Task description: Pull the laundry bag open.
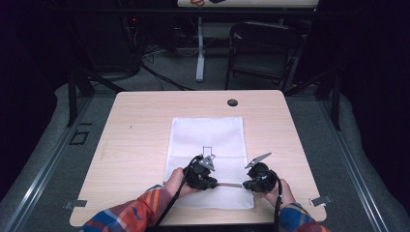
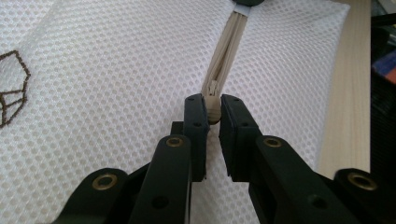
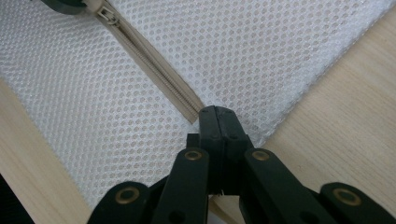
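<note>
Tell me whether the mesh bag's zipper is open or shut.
Mostly shut: between the zipper pull and the right claw the zipper teeth are meshed. Beyond the pull, cannot tell.

Bright, even light on the table (image 1: 145, 116), dark surroundings; high view soft, close-ups sharp without glare.

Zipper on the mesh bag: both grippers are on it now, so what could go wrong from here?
The left gripper pinches only the small zipper pull at its jaw tips; it could slip out under tension. The right gripper clamps the zipper end near the bag's edge; if that hold gives, the light mesh bag may bunch or slide on the table.
</note>
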`<state>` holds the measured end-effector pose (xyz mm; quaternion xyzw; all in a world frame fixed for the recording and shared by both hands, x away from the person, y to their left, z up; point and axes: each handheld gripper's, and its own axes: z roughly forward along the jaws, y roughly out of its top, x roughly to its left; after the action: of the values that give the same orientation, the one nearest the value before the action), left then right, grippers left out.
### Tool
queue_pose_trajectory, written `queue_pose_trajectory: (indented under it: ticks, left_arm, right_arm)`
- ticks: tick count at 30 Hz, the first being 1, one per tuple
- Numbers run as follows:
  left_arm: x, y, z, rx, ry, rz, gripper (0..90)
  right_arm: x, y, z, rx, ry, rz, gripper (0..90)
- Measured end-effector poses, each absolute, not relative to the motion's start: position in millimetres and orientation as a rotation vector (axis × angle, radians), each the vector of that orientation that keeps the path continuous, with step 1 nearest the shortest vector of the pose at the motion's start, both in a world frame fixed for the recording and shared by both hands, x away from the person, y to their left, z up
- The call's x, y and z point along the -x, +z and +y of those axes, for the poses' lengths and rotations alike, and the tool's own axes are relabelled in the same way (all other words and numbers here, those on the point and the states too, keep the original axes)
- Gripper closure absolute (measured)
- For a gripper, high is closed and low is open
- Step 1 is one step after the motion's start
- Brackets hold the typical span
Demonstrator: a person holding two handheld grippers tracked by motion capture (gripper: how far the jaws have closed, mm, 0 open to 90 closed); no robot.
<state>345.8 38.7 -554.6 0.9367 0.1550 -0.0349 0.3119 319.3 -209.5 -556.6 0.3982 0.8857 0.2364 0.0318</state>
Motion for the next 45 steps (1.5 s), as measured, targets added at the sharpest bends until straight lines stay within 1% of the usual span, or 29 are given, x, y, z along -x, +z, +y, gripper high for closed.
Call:
queue_pose_trajectory:
  ticks: [4, 11, 12, 18, 24, 33, 38, 45]
  left_arm:
    - [-345.4, -556.2, 38.0, -2.482, -0.086, 0.414, 81.0]
    - [-346.5, -560.7, 36.9, -2.463, -0.116, 0.41, 80.8]
    - [-346.5, -561.1, 36.2, -2.46, -0.119, 0.405, 80.8]
    - [-345.3, -561.3, 32.9, -2.473, -0.12, 0.393, 80.7]
    - [-345.2, -562.2, 32.2, -2.462, -0.129, 0.391, 80.6]
    - [-342.5, -562.3, 28.2, -2.474, -0.097, 0.369, 80.7]
    - [-339.4, -561.4, 25.4, -2.492, -0.052, 0.361, 81.2]
    - [-338.3, -560.6, 25.6, -2.5, -0.035, 0.352, 81.6]
  right_arm:
    - [-318.8, -556.9, -208.2, -1.238, 0.743, 2.723, 90.0]
    - [-320.0, -554.5, -207.1, -1.163, 0.689, 2.75, 90.0]
    - [-319.3, -555.5, -205.5, -1.193, 0.723, 2.725, 90.0]
    - [-317.9, -547.6, -195.9, -1.105, 0.764, 2.713, 90.0]
    - [-319.5, -552.4, -194.5, -1.1, 0.733, 2.733, 90.0]
    - [-321.3, -557.6, -198.5, -1.111, 0.764, 2.742, 90.0]
    - [-317.7, -556.6, -192.1, -1.049, 0.671, 2.727, 90.0]
    - [-317.4, -557.2, -192.6, -1.061, 0.687, 2.723, 90.0]
